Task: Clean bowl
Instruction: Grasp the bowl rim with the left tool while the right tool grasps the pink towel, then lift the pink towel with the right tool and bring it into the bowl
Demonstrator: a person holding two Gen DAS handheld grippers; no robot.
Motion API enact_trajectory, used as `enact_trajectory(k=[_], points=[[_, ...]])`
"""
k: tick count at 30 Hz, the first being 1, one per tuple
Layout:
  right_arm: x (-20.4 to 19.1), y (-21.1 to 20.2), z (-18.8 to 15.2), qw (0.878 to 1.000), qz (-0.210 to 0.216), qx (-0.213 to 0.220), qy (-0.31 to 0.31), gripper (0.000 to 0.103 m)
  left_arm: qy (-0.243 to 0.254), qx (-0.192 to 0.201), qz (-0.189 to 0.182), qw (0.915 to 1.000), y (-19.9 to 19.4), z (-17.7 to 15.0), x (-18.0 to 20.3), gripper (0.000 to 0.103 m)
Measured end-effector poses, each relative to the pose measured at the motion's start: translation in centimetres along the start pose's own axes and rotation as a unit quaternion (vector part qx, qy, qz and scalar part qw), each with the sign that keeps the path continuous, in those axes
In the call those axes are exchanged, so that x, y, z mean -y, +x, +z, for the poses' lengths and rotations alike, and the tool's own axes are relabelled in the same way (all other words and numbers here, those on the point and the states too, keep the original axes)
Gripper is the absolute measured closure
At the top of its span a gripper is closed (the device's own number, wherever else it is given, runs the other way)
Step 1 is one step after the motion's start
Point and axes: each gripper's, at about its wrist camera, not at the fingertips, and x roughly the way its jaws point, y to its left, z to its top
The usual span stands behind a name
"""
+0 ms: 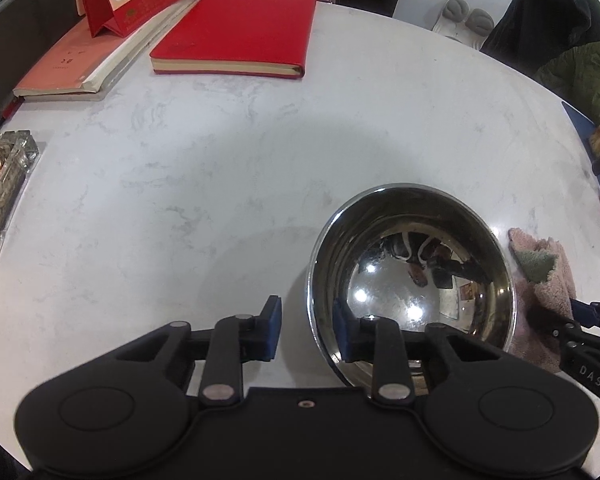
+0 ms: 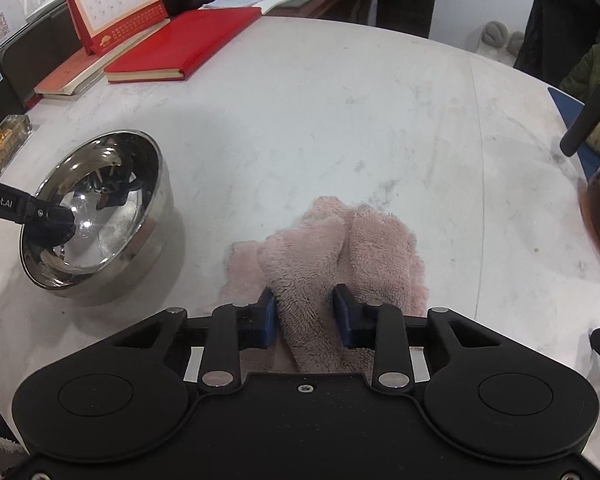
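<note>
Two grips set: left gripper (image 1: 307, 332) jaws pinch the bowl (image 1: 412, 280) rim to steady it; right gripper (image 2: 305, 316) jaws clamp the cloth (image 2: 328, 248) for wiping

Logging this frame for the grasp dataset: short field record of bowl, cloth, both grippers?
bowl: steel bowl, upright on marble table, looks empty
cloth: pink cloth, bunched on the table to the right of the bowl
left gripper: jaws straddle the bowl's near rim, one inside, one outside
right gripper: jaws pinch a fold of the cloth
</note>
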Motion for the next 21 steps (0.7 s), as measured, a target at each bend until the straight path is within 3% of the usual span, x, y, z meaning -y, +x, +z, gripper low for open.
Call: enact_trajectory(k=[4, 10, 21], points=[[0.5, 0.1, -0.1, 1.000, 0.004, 0.000, 0.005, 0.090, -0.017, 0.004, -0.011, 0.9998, 0.2, -0.1, -0.3, 0.089], [1.5, -0.1, -0.4, 0.999, 0.020, 0.001, 0.027, 0.092, -0.021, 0.016, -0.013, 0.9996, 0.1, -0.5, 0.0, 0.092], [2.3, -1.9, -1.0, 0.998, 0.024, 0.013, 0.052, 0.092, 0.001, 0.001, -0.042, 0.9991, -1.0, -2.6, 0.9, 0.094]])
